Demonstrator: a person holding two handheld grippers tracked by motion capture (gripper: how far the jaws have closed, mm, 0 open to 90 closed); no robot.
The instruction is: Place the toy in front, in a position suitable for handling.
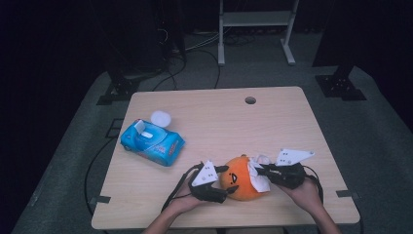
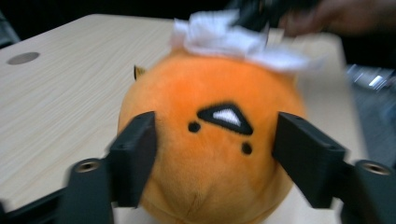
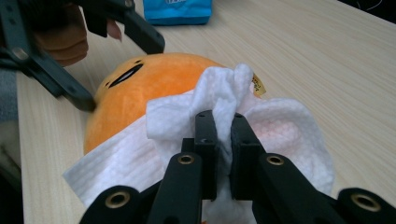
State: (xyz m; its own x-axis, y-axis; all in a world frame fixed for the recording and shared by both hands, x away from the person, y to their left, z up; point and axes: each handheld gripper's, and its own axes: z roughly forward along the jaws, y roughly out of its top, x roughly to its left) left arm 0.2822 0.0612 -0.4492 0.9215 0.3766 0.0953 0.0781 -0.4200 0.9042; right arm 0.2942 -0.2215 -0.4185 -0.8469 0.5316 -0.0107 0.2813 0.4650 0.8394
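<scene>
A round orange plush toy (image 1: 238, 179) with a small black face lies near the table's front edge. My left gripper (image 1: 225, 179) is shut on it from the left, one jaw on each side of the face (image 2: 219, 121). My right gripper (image 3: 223, 123) is shut on a crumpled white wet wipe (image 3: 285, 126), which it holds against the right side of the plush (image 3: 149, 84). The wipe (image 1: 257, 176) drapes over that side. In the right gripper view, the left gripper (image 3: 121, 74) straddles the far side of the toy.
A blue pack of wet wipes (image 1: 152, 142) with its flap raised lies at the left of the wooden table (image 1: 214, 122), with a white round lid (image 1: 160, 117) just behind it. A cable hole (image 1: 250, 100) sits near the far edge. A white stand (image 1: 255, 19) is on the floor beyond.
</scene>
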